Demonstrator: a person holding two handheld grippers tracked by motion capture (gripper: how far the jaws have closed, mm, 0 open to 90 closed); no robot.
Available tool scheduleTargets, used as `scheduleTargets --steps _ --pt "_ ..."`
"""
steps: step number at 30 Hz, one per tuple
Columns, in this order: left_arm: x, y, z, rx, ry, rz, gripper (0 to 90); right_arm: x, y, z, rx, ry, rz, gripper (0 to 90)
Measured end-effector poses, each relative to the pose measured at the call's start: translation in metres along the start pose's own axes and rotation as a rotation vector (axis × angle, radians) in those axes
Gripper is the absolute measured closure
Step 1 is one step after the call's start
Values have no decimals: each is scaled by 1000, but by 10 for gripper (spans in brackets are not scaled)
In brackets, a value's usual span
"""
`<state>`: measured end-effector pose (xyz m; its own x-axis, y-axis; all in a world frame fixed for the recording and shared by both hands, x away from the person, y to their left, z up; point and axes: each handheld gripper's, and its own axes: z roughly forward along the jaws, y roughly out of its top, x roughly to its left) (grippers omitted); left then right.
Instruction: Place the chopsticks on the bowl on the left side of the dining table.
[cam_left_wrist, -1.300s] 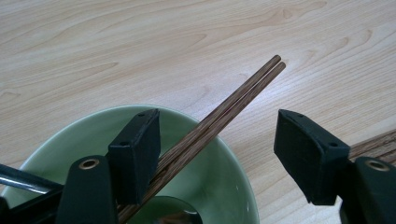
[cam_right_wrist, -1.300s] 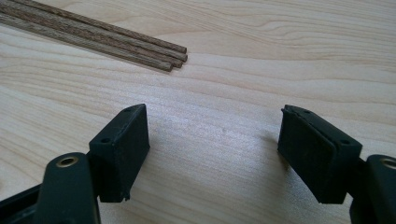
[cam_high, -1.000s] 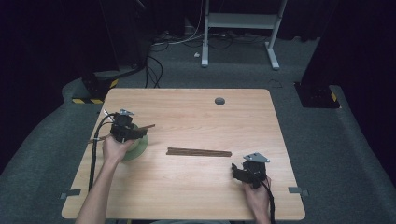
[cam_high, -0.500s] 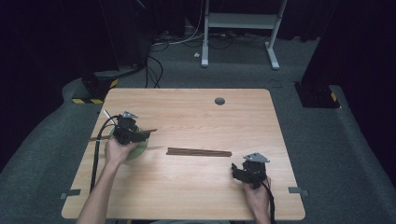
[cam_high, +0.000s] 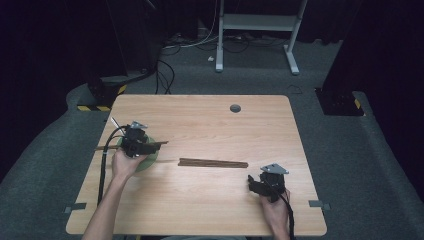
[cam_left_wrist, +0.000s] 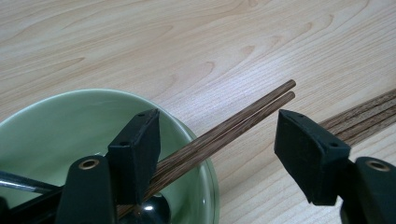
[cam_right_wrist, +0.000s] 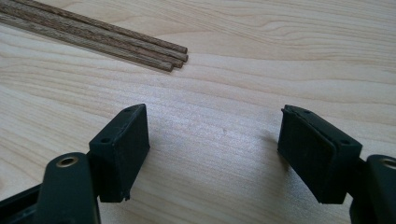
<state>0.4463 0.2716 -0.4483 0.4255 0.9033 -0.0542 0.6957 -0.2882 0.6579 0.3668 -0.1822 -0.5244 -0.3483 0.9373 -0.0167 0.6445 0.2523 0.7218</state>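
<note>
Dark carpet and cables ring the wooden table (cam_high: 210, 200) where we work. Our left gripper (cam_left_wrist: 215, 140) hovers over the green bowl (cam_left_wrist: 60, 121), jaws standing apart, with a pair of chopsticks (cam_left_wrist: 224, 130) lying across the bowl's rim between them, against one pad but not clamped. More chopsticks (cam_high: 213, 163) lie mid-table. Our right gripper (cam_right_wrist: 212, 154) rests spread wide near their ends, holding nothing. We should lift straight off the bowl so the pair stays balanced, not nudged off the rim

floor: grey carpet (cam_high: 345, 150) | table: light wood (cam_high: 210, 115) | behind: white desk frame (cam_high: 257, 22), dark surroundings
</note>
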Motion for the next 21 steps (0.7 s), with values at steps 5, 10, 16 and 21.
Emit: scheduleTargets --steps 5,10,16,21 --pt "0 1 -6 -28 10 2 311 0 0 0 0 0 -1 242" --pt "3 0 -15 -56 13 -14 311 0 0 0 0 0 -1 242" --pt "10 -3 -34 -83 56 -26 313 0 0 0 0 0 0 242" --pt "19 -12 -50 -102 87 -50 315 0 0 0 0 0 0 242"
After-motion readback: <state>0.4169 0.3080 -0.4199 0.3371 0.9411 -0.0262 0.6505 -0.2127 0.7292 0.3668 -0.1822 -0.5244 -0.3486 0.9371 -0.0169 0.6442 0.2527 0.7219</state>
